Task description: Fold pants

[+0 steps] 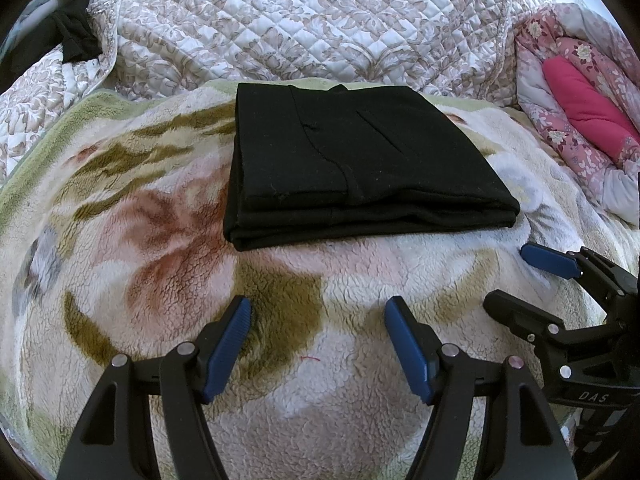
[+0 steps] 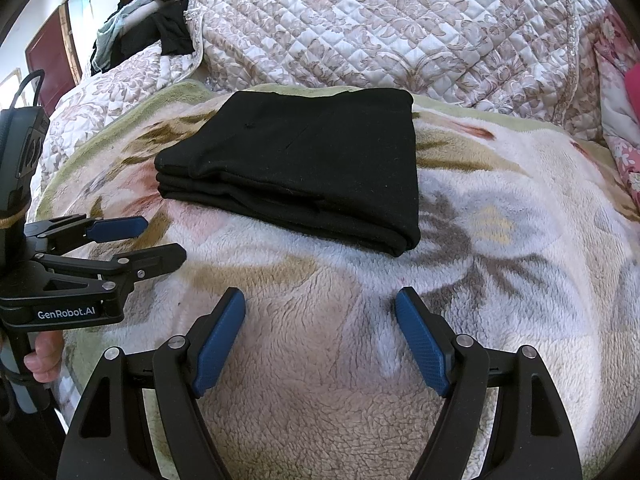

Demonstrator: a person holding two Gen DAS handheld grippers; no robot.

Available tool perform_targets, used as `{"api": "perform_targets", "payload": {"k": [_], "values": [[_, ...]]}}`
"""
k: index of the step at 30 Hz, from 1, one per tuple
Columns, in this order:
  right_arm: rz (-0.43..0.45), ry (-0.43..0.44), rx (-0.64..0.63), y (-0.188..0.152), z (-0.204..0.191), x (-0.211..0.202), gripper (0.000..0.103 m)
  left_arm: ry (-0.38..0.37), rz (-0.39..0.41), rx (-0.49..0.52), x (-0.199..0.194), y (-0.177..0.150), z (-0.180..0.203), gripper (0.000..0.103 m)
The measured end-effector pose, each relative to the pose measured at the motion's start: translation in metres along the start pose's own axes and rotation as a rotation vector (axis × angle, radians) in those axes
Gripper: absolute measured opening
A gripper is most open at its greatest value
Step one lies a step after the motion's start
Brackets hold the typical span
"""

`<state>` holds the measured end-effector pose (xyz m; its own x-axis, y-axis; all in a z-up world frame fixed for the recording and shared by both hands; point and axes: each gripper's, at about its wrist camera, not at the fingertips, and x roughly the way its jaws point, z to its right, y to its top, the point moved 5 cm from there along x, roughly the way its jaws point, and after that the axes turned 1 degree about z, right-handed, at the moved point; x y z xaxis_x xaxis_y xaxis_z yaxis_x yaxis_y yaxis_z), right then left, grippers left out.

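Left gripper point(image 1: 318, 314) is sitting low at the bottom centre of its own view, blue-padded fingers point(image 1: 228, 344) spreading wide with nothing between them. Right gripper point(image 2: 320, 306) is mirroring that at the bottom of its view, fingers point(image 2: 422, 346) gaping too. Each is showing at the other's frame edge, side by side, and a fingertip of the person's hand point(image 2: 40, 360) is peeking in at lower left.
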<state>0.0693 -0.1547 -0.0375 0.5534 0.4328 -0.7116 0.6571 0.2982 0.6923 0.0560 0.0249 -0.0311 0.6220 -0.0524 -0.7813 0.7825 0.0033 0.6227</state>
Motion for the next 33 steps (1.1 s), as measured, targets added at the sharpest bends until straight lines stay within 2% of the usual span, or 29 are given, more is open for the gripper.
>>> {"api": "perform_targets", "payload": {"k": [33], "values": [[0.003,-0.003,0.004,-0.0009,-0.0005,-0.0003,0.078,0.001,0.001,0.004,0.0006,-0.0011,-0.0013,0.073]]}}
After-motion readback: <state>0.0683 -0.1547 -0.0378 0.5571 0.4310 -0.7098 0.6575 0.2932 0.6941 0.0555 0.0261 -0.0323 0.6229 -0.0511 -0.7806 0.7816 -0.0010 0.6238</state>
